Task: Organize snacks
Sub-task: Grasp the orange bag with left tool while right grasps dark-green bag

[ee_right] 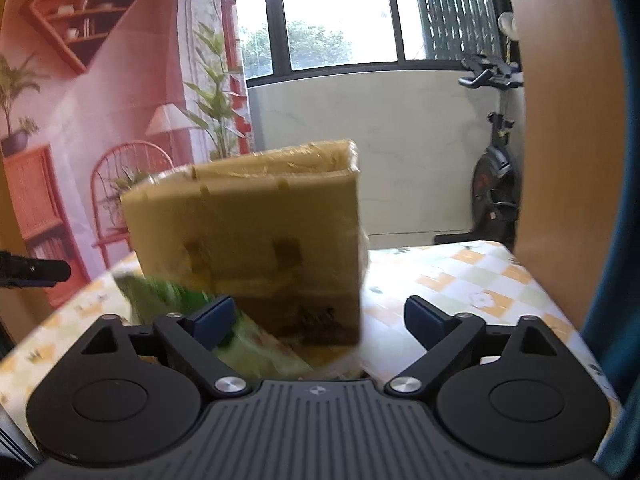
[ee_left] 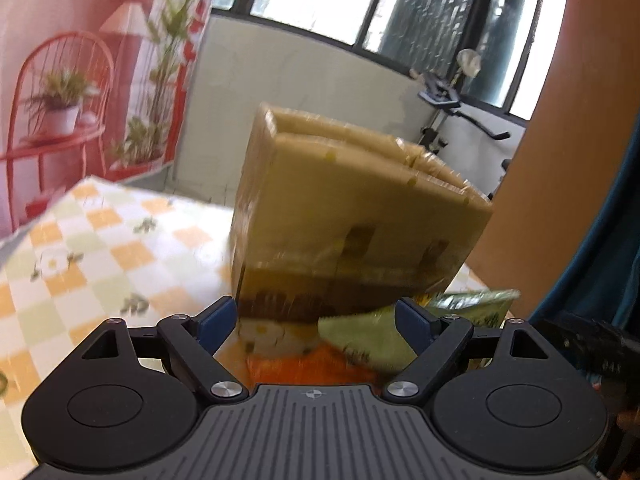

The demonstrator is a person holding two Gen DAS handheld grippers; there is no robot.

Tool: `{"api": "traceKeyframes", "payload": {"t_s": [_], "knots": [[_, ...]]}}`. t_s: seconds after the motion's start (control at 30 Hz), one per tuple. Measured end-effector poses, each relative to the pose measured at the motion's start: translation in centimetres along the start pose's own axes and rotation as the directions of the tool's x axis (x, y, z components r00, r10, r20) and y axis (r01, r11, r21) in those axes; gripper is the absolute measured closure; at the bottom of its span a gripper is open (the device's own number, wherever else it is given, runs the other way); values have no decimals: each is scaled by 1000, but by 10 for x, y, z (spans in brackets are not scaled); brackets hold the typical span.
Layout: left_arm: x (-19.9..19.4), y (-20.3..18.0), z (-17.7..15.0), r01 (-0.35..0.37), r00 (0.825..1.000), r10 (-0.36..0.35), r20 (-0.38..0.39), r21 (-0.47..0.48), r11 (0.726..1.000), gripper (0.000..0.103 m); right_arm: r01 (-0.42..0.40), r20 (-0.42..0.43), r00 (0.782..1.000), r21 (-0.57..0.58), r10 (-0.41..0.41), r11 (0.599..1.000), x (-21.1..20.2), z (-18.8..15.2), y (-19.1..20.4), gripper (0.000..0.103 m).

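A tan cardboard box (ee_left: 352, 208) wrapped in clear tape stands on the checkered tablecloth (ee_left: 100, 240); it also shows in the right wrist view (ee_right: 256, 232). In front of it lie a green snack bag (ee_left: 372, 336) and an orange packet (ee_left: 304, 368). My left gripper (ee_left: 316, 320) is open and empty, just short of the box and above the packets. My right gripper (ee_right: 320, 320) is open and empty, close to the box, with the green bag (ee_right: 248, 344) under its left finger. Both views are blurred.
A brown wooden panel (ee_left: 560, 160) rises at the right of the table, with blue cloth (ee_right: 616, 280) beside it. An exercise bike (ee_right: 496, 184) stands beyond the table's far edge. A pink printed backdrop (ee_right: 80, 120) hangs at the left.
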State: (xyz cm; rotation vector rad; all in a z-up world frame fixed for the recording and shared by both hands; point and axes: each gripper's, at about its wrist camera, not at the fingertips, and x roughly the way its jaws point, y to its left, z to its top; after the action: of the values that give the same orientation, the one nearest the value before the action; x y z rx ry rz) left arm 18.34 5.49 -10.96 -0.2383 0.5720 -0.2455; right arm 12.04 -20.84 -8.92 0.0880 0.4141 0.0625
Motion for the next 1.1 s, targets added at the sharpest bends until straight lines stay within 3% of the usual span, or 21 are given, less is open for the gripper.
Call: {"api": "traceKeyframes", "payload": {"t_s": [0.13, 0.3, 0.57, 0.97, 1.1], "knots": [[5, 9, -11, -16, 1000, 15, -28, -44, 999, 15, 4, -15, 1000, -65, -5, 998, -6, -25, 2, 1], [7, 11, -16, -26, 999, 24, -41, -51, 998, 15, 6, -93, 996, -89, -14, 996, 3, -49, 5, 1], [15, 5, -24, -2, 996, -2, -92, -41, 999, 15, 30, -132, 990, -55, -37, 998, 23, -64, -3, 1], [33, 1, -39, 21, 982, -24, -187, -20, 1000, 15, 39, -84, 995, -68, -45, 997, 24, -76, 4, 12], [39, 10, -41, 4, 978, -17, -210, -64, 998, 15, 33, -74, 997, -70, -38, 997, 22, -78, 3, 13]]}}
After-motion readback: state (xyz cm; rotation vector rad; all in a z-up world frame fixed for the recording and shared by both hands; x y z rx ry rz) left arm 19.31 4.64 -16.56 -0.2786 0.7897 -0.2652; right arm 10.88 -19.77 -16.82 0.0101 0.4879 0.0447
